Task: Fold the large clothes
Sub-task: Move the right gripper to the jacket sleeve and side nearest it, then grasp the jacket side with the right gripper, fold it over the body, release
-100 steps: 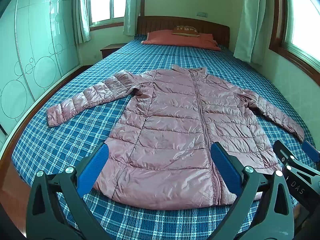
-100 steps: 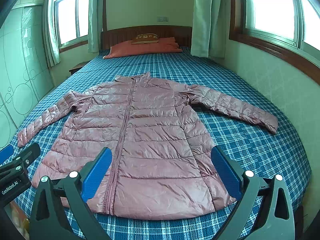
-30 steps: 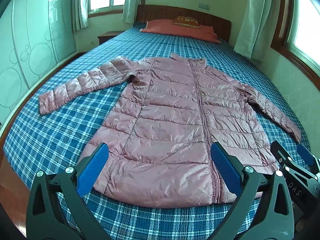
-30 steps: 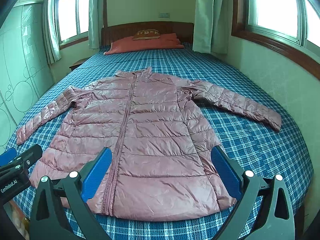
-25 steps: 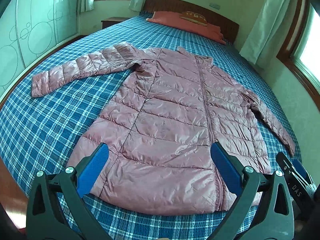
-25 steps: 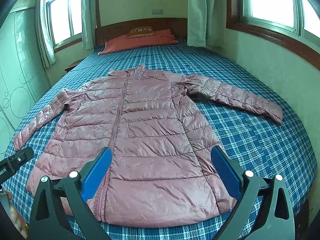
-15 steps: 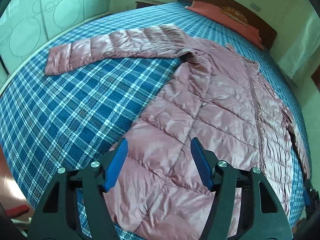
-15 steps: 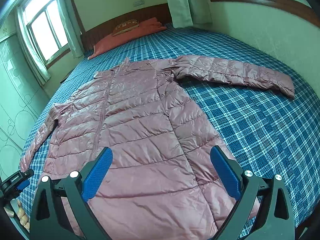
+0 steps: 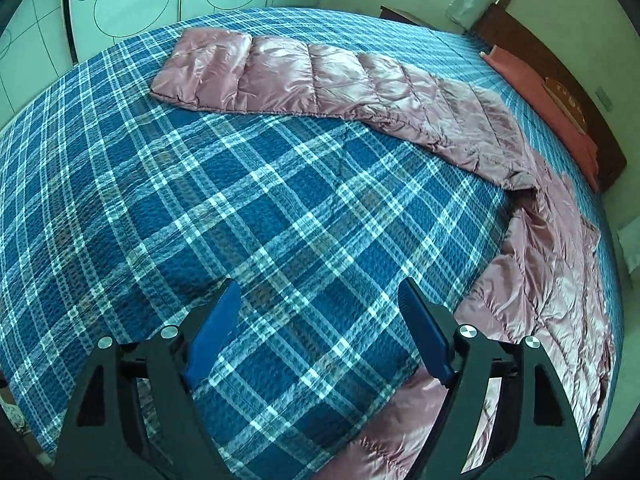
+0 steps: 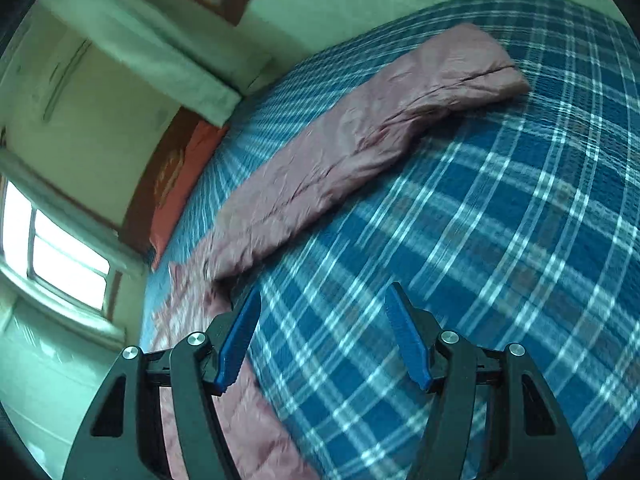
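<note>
1. The pink down jacket (image 9: 552, 280) lies unfolded on the plaid bedspread (image 9: 240, 200); both views have swung outward from its hem toward the sleeves.
2. The left gripper (image 9: 320, 320), just re-widening, and the right gripper (image 10: 322, 332), just narrowing, are both empty above bare bedspread, so sleeve folds likely come first.

Blurred pink jacket sleeve (image 10: 360, 136) on plaid bedspread (image 10: 500, 240), right gripper (image 10: 322, 312) closing, empty
</note>
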Tool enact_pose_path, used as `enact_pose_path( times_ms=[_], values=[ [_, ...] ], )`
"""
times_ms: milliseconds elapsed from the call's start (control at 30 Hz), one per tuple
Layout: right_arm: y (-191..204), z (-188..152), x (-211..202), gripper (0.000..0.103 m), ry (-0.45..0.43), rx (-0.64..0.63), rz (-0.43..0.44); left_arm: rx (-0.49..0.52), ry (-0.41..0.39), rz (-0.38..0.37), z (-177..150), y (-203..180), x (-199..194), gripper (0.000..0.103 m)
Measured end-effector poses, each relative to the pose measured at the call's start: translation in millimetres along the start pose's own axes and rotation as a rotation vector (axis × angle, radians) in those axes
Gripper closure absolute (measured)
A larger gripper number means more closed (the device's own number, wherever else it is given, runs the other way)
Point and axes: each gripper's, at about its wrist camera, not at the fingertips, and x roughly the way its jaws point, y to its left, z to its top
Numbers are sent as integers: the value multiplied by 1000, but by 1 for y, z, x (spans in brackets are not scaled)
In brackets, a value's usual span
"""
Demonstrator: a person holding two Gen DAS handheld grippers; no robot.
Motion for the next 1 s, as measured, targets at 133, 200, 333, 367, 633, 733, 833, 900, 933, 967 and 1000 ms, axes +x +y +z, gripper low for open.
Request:
enact_pose_path(
  times_ms=[133, 200, 333, 367, 633, 733, 833, 900, 933, 967, 1000],
  values=[
    [-24, 34, 7, 39, -117, 129, 83, -68, -62, -10, 3, 3, -3, 20],
    [-21, 44, 9, 38, -162, 135, 71, -101, -82, -6, 3, 5, -6, 20],
    [-10, 59, 10, 32, -250, 129, 52, -135, -126, 83, 2, 13, -15, 20],
    [-10, 64, 11, 32, -261, 130, 57, -143, -142, 109, 2, 15, -17, 20],
    [-27, 88, 17, 36, -355, 187, -1, -164, -147, 330, 9, 34, -16, 20],
    [-33, 96, 22, 62, -350, 174, -96, -150, -137, 384, 15, 36, -7, 20],
    [-27, 101, 24, 80, -338, 114, -156, -135, -131, 410, 19, 38, -3, 20],
    [-17, 105, 25, 85, -330, 46, -151, -121, -132, 424, 22, 37, 1, 20],
    [-4, 103, 23, 86, -329, 4, -138, -110, -131, 432, 23, 37, 1, 19],
    [8, 100, 23, 86, -327, -39, -124, -98, -131, 442, 24, 36, 3, 19],
    [24, 96, 22, 86, -324, -90, -107, -89, -129, 450, 26, 34, 5, 18]
  ],
)
